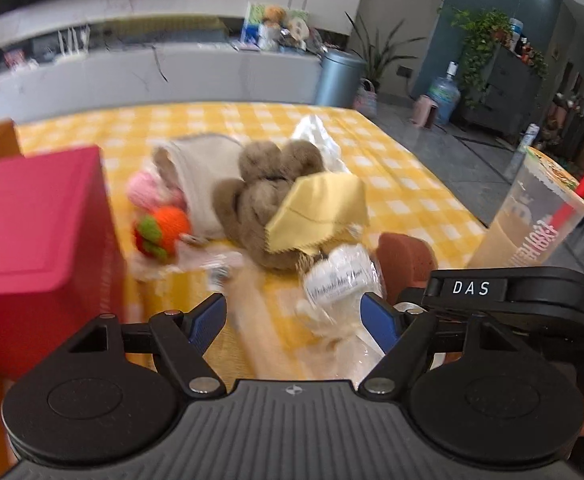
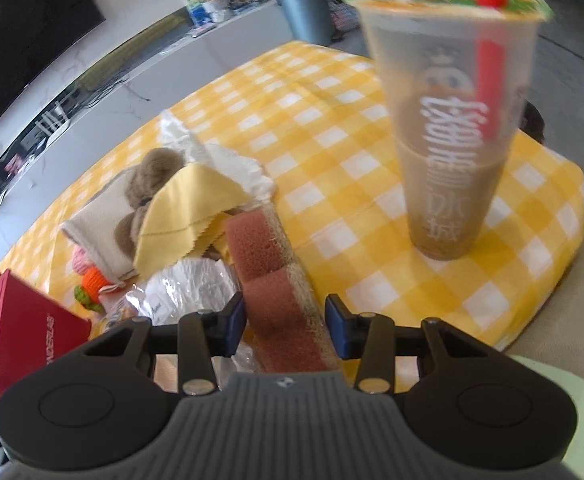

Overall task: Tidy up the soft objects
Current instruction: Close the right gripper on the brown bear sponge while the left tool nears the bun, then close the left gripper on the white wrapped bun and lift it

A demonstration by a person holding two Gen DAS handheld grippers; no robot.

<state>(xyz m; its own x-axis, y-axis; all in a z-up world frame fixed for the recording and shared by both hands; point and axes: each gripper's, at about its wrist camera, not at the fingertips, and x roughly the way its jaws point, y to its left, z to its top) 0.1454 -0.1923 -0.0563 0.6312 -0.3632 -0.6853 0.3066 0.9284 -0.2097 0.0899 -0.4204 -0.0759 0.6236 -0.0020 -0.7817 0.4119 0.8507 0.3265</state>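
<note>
A pile of soft things lies on the yellow checked cloth: a brown plush toy, a yellow cloth on it, a cream fabric piece, a pink knit ball, an orange knit fruit and a wrapped white item. My left gripper is open, with the wrapped item between its fingers. My right gripper is open around a brown sponge; the sponge also shows in the left wrist view. The pile appears in the right wrist view too, with the yellow cloth.
A red box stands at the left, close to my left gripper; it also shows in the right wrist view. A tall plastic drink cup with a red straw stands on the cloth at the right. Beyond the table are a grey bin and floor.
</note>
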